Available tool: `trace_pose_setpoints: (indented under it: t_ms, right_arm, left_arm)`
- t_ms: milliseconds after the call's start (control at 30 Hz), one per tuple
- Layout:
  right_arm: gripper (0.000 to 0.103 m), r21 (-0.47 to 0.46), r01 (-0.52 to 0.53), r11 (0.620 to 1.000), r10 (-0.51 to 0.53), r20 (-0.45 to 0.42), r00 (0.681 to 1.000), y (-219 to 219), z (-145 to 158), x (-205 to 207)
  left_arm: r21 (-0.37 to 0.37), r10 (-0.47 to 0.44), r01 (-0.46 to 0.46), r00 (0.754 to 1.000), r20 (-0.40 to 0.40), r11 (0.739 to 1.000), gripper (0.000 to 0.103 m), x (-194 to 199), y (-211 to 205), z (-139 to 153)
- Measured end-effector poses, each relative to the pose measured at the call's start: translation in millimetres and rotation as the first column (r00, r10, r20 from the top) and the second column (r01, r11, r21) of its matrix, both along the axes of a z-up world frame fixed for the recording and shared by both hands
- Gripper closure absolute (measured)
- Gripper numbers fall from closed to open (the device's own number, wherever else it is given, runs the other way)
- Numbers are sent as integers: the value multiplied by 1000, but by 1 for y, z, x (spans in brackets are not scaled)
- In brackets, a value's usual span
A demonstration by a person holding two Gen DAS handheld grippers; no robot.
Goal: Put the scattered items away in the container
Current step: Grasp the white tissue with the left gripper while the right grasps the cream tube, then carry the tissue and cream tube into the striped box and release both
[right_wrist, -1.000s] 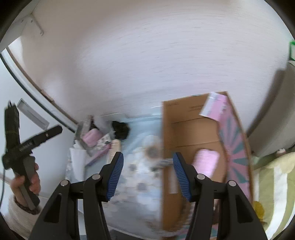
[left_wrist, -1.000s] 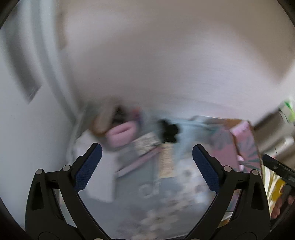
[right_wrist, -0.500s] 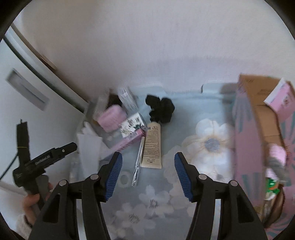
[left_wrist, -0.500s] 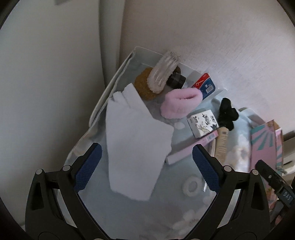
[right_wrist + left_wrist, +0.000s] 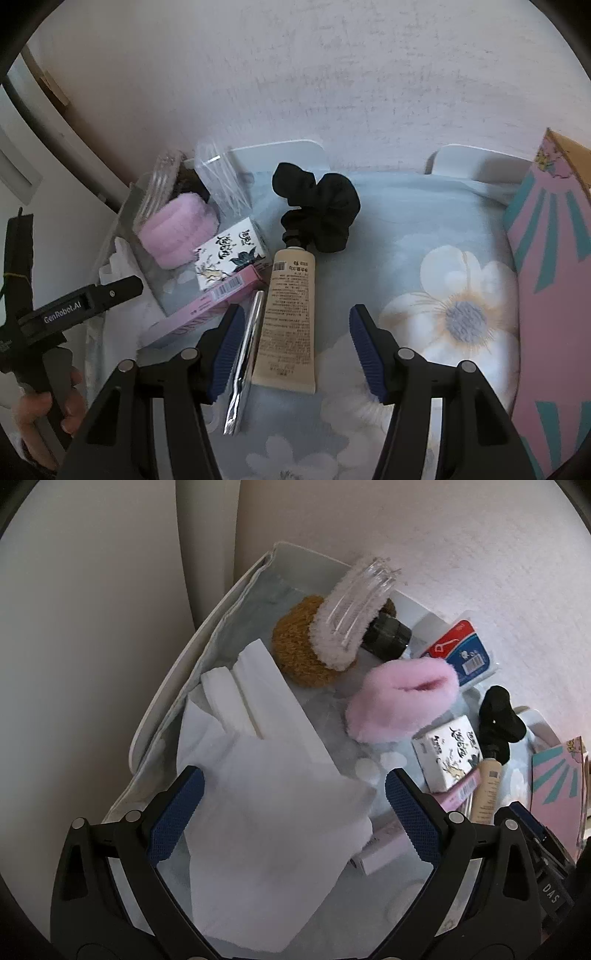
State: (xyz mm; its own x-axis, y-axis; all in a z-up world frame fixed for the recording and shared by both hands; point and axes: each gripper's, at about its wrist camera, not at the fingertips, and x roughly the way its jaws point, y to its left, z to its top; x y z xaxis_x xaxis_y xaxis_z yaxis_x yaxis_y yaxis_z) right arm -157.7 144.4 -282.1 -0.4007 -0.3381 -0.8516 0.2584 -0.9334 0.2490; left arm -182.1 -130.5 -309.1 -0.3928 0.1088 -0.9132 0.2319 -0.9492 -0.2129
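Looking down my left gripper (image 5: pixel 293 810), I see its jaws spread wide with nothing between the pads, hovering over a crumpled white tissue (image 5: pixel 266 834). Beyond the tissue sits a brown puff (image 5: pixel 299 646) with a clear bristled brush (image 5: pixel 354 620) lying across it, and to their right a pink scrunchie (image 5: pixel 402 701). Past that, a blue-and-red packet (image 5: pixel 460 651) lies against the wall.

My right gripper (image 5: pixel 297 354) is likewise wide open and holds nothing. Between its fingers lies a cream tube (image 5: pixel 290 325), cap pointing away, with a silver sachet (image 5: pixel 245 362) just beside it on the left. Left of these a long pink box (image 5: pixel 210 310) lies flat, and a small white carton (image 5: pixel 231 262) rests against it. Farther off, a black scrunchie (image 5: pixel 317 210) touches the tube's cap. All of this lies on a floral cloth (image 5: pixel 443 314) over the worktop. The container (image 5: pixel 550 295), a pink-and-teal box, stands at the right edge, well apart from the scattered items. At far left the other gripper's handle shows, held in a hand (image 5: pixel 48 417).
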Motion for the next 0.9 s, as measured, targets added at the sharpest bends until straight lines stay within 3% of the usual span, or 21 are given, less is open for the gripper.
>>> trace_pose_setpoints:
  t_ms: [200, 333, 500, 600, 667, 833, 900]
  right_arm:
    - [49, 33, -18, 999, 18, -14, 1000, -7, -10, -3]
    - [65, 58, -37, 998, 38, -14, 999, -12, -17, -5]
    - [70, 95, -57, 994, 60, -28, 998, -19, -20, -8]
    - [71, 108, -60, 992, 64, -34, 997, -21, -20, -10]
    - [72, 104, -54, 993, 58, -33, 998, -19, -19, -11]
    - [72, 117, -43, 992, 47, -30, 998, -16, -17, -10]
    - [72, 115, -40, 993, 43, -28, 999, -14, -16, -10]
  left_arm:
    - [-11, -4, 4, 1000, -8, 1000, 7, 0, 0, -9]
    - [-48, -21, 19, 999, -26, 999, 17, 2, 1, -10]
    - [-85, -29, 25, 999, -39, 996, 50, 5, -4, -9]
    - [-67, -23, 21, 999, -41, 998, 62, 8, -12, -8]
    - [-53, -27, 24, 999, -41, 998, 68, 11, -16, -7]
    - [-72, -27, 25, 999, -40, 997, 72, 23, -26, -2]
    - [-48, -30, 28, 998, -46, 998, 90, 29, -31, -1]
